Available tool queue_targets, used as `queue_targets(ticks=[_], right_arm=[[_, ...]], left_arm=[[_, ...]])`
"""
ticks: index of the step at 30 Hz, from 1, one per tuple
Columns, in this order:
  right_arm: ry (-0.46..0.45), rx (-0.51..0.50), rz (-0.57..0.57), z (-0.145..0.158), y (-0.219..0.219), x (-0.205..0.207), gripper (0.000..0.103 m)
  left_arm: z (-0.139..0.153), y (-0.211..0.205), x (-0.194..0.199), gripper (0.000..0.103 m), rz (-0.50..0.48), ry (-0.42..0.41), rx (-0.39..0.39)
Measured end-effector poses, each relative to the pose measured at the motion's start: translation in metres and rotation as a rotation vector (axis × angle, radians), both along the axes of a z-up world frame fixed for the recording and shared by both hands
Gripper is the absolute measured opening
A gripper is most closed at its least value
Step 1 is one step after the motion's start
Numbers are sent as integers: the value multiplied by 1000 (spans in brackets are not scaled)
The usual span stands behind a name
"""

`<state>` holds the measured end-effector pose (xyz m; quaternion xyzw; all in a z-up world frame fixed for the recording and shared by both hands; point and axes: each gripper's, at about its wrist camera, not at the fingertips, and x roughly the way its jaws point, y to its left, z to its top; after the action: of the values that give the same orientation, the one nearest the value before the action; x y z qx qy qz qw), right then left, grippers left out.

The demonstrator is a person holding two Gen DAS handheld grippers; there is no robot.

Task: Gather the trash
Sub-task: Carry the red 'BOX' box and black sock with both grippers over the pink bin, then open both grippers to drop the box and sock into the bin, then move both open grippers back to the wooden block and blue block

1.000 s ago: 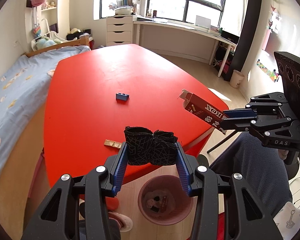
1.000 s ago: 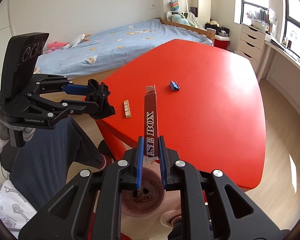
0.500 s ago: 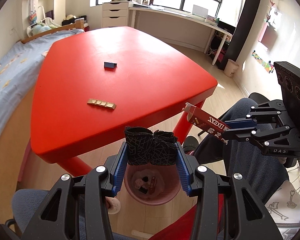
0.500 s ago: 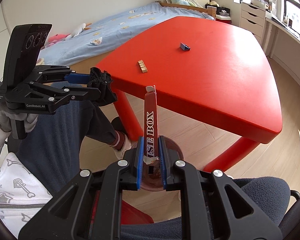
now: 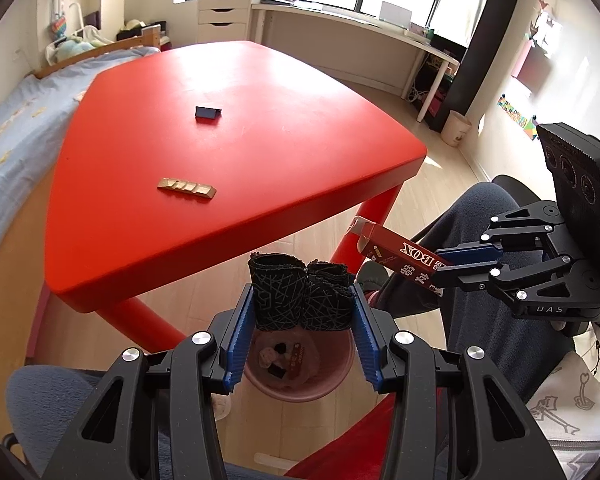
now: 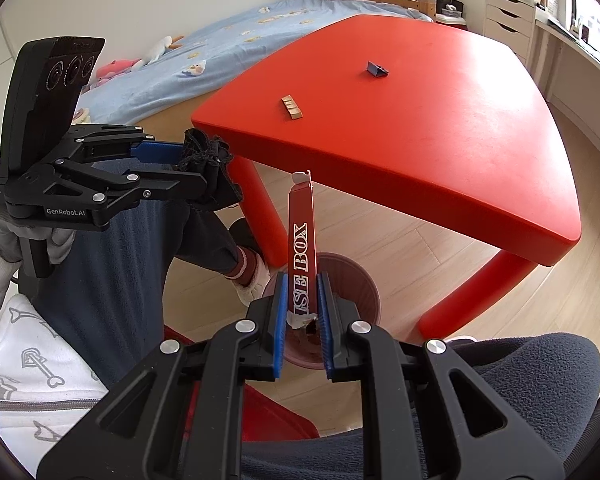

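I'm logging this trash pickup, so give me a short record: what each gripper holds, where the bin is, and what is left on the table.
left gripper: shut on black patterned cloth
right gripper: shut on flat red box
pink bin: on floor below both grippers, already holds scraps
red table: tan wooden strip and small blue piece left

A red table (image 5: 284, 152) carries a gold bar-shaped piece (image 5: 187, 188) and a small blue clip (image 5: 207, 112), well apart.

Sunlit bedroom: red table (image 5: 260, 128), blue bed (image 6: 236, 40), white drawers (image 5: 223, 16), wood floor (image 6: 380, 248).
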<state>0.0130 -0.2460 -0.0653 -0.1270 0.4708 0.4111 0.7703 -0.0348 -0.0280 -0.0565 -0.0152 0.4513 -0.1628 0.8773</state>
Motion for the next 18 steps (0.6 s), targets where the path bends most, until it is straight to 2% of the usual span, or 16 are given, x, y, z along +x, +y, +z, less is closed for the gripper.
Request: queue_targets(ticks=[5, 7, 8, 9, 10, 11, 14, 18], right_arm=[[6, 0, 6, -1, 3, -2, 15], [13, -1, 15, -3, 3, -2, 18], [13, -7, 16, -4, 4, -2, 42], [4, -11, 9, -5, 4, -2, 72], [-6, -8, -2, -4, 3, -2, 79], [-12, -2, -11, -3, 2, -2, 80], [-12, 2, -34, -2, 0, 1, 94], [-6, 0, -35, -3, 0, 0, 99]], left_arm=[[0, 0, 0, 45, -10, 6, -10], [-1, -1, 0, 52, -13, 6, -13], [-2, 0, 0, 59, -5, 7, -10], [-3, 3, 0, 80, 8, 1, -13], [-3, 5, 0, 89, 28, -9, -18], [-3, 8, 1, 89, 39, -9, -21], [-4, 12, 2, 94, 60, -1, -12], [-1, 18, 2, 95, 83, -4, -17]])
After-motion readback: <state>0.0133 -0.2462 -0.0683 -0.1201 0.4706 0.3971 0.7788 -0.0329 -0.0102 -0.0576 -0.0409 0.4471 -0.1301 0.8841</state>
